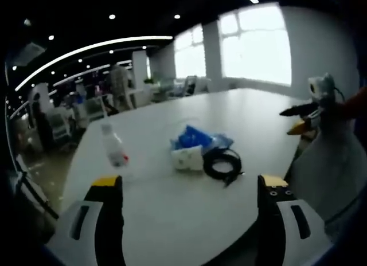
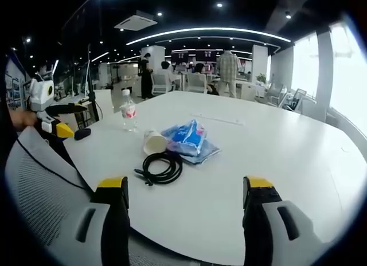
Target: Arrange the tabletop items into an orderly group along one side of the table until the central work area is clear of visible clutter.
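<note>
Left tongs (image 1: 190, 192) spread wide, empty; right tongs (image 2: 186, 192) likewise — above white table (image 2: 275, 157)

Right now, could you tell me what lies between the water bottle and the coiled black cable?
In the right gripper view, a tipped paper cup lies between the water bottle and the coiled black cable; otherwise bare white table.

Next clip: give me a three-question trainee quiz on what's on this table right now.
1. True or false: the bottle is lying on its side.
2. What touches the blue bag: A cup, B bottle, C left gripper?
3. Fill in: the black cable is ____ into a loop.

Key: 1 false, it stands upright. 2 A. 3 coiled.
</note>
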A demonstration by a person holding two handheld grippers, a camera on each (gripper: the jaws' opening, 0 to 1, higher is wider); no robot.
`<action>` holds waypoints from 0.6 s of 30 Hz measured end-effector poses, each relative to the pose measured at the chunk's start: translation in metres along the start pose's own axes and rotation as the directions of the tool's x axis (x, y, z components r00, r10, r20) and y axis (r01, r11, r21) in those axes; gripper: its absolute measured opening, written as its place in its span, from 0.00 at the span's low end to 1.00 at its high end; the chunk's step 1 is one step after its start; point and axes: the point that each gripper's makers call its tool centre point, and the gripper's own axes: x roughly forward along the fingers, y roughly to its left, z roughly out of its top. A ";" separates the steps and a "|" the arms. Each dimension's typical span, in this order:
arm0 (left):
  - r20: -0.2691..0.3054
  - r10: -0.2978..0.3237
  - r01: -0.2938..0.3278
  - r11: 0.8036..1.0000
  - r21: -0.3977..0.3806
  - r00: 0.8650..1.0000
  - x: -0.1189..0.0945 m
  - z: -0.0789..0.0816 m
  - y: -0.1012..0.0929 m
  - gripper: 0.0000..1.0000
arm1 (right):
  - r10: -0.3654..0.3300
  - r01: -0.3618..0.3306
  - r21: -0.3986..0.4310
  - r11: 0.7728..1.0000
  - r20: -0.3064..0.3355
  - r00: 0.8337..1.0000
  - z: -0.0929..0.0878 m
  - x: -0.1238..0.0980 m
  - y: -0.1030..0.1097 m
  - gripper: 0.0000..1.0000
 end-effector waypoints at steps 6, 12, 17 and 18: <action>0.023 -0.031 0.031 0.999 -0.032 0.999 0.001 0.001 -0.003 0.99 | 0.024 -0.023 0.043 0.999 -0.018 1.000 -0.003 0.000 0.001 0.84; 0.013 -0.035 0.035 0.999 -0.007 0.999 0.000 -0.001 -0.004 1.00 | 0.068 -0.067 0.025 0.997 -0.048 0.997 -0.002 0.002 0.008 0.84; -0.015 -0.031 0.031 1.000 -0.001 0.999 0.001 -0.006 -0.003 1.00 | 0.107 -0.106 0.018 0.994 -0.065 0.992 0.004 0.007 0.012 0.84; -0.015 -0.027 0.027 1.000 -0.006 1.000 0.001 -0.006 -0.002 1.00 | 0.112 -0.111 0.017 0.994 -0.066 0.992 0.006 0.009 0.012 0.84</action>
